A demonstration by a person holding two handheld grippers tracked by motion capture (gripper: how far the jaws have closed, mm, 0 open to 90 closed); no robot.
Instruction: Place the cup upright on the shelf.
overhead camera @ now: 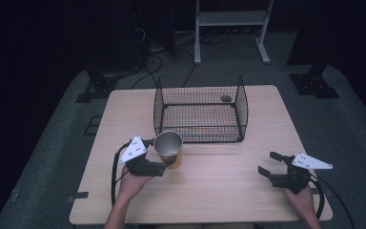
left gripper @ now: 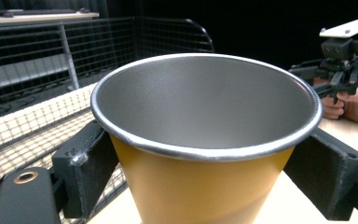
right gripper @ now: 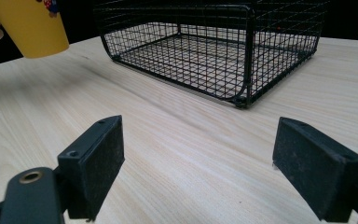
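A yellow cup [overhead camera: 169, 149] with a silver metal inside is held upright above the table, just in front of the black wire basket [overhead camera: 200, 107]. My left gripper [overhead camera: 168, 161] is shut on the cup. In the left gripper view the cup [left gripper: 205, 140] sits between both black pads [left gripper: 81, 172]. My right gripper [overhead camera: 269, 163] hovers open over the table's right side, jaws wide apart with nothing between them. In the right gripper view the cup [right gripper: 30, 25] hangs at the upper left, clear of the tabletop, and the basket [right gripper: 214, 51] stands ahead.
The wooden table [overhead camera: 209, 191] has bare room between the two grippers. A small dark round thing [overhead camera: 226, 98] lies at the basket's back right. A white metal stand [overhead camera: 231, 24] and cables sit on the floor beyond the table.
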